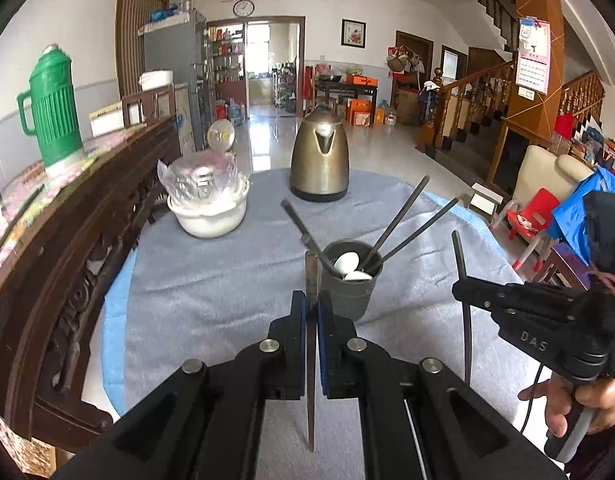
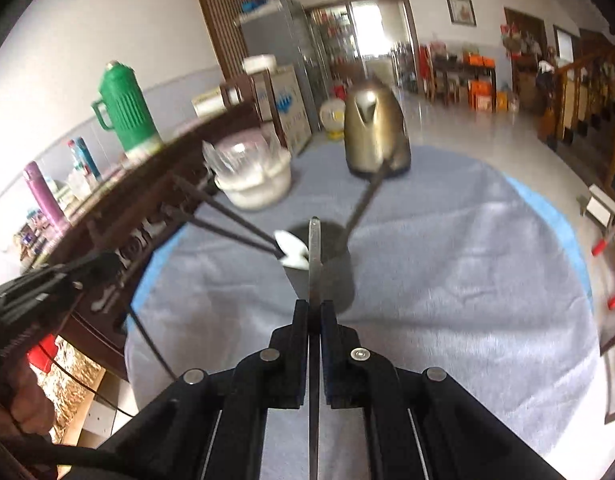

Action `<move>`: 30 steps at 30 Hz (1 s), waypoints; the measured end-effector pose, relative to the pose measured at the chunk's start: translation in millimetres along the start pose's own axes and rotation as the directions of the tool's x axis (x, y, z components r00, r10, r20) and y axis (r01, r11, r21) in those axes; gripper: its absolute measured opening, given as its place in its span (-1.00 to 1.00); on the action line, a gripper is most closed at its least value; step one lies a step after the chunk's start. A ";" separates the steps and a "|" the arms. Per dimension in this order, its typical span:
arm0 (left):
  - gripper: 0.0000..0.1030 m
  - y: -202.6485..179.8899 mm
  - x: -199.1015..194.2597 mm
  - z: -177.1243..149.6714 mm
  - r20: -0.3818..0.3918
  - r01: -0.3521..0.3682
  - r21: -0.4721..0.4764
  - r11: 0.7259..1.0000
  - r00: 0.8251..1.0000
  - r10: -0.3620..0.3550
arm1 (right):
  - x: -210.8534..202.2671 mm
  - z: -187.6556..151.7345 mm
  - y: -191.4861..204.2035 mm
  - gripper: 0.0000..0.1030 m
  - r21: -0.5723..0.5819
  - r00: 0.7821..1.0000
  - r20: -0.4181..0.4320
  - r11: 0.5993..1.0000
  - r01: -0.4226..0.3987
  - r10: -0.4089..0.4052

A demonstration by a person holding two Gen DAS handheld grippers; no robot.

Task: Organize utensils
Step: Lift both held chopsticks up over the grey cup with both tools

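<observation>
The left gripper [image 1: 311, 312] is clamped on a chopstick [image 1: 312, 344], its blue-padded fingers [image 1: 298, 312] pressed flat against the stick; the stick stands nearly upright in the left wrist view, its top poking up past the fingertips just beside the holder's rim and its lower end hanging down between the gripper's arms. The right gripper [image 2: 315, 312] is likewise closed on a second chopstick [image 2: 314, 264], which runs straight up the middle of the right wrist view and ends in front of the holder's mouth; in the left wrist view that same gripper shows at the right, off the table's edge, with its stick sticking up above the jaws and down below them, and a hand [image 1: 567, 404] on its grip.

The holder [image 1: 350, 280], a dark grey cup, stands on the grey cloth [image 1: 211, 272] near the table's middle; inside it lean three dark chopsticks [image 1: 399, 220], fanned out, and white spoons [image 1: 347, 266] lie against its inner wall. Neither held stick is inside the cup.

Farther back on the cloth stand a bronze kettle [image 1: 320, 160] and, to its left, a white bowl [image 1: 209, 212] with crumpled clear plastic in it; a green thermos [image 1: 53, 108] sits on the dark wooden sideboard [image 1: 67, 264] along the left. The right wrist view is blurred.
</observation>
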State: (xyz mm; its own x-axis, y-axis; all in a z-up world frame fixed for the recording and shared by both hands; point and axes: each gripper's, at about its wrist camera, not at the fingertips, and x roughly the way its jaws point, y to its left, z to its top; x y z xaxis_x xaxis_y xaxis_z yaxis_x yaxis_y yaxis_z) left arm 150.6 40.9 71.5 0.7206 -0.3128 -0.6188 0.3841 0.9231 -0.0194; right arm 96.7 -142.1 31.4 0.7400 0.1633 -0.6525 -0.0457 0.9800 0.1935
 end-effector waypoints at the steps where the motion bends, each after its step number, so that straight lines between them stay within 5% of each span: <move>1: -0.90 -2.4 -1.7 1.4 0.005 -0.004 0.006 1.000 1.000 0.004 | -5.9 2.3 2.0 -0.89 0.001 1.000 0.022 1.000 -0.006 0.006; 30: -0.90 -58.2 -43.6 47.0 0.166 -0.114 0.162 0.980 0.982 0.087 | -99.6 48.6 2.2 -0.89 0.020 0.962 0.263 0.997 -0.081 0.073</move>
State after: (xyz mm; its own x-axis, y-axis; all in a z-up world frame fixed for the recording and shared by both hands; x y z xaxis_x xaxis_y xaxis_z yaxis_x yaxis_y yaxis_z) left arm 123.9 -9.6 136.6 0.8371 -0.2638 -0.4793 0.3873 0.9045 0.1786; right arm 55.5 -161.7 132.4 0.8853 0.1985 -0.4206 -0.0919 0.9611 0.2603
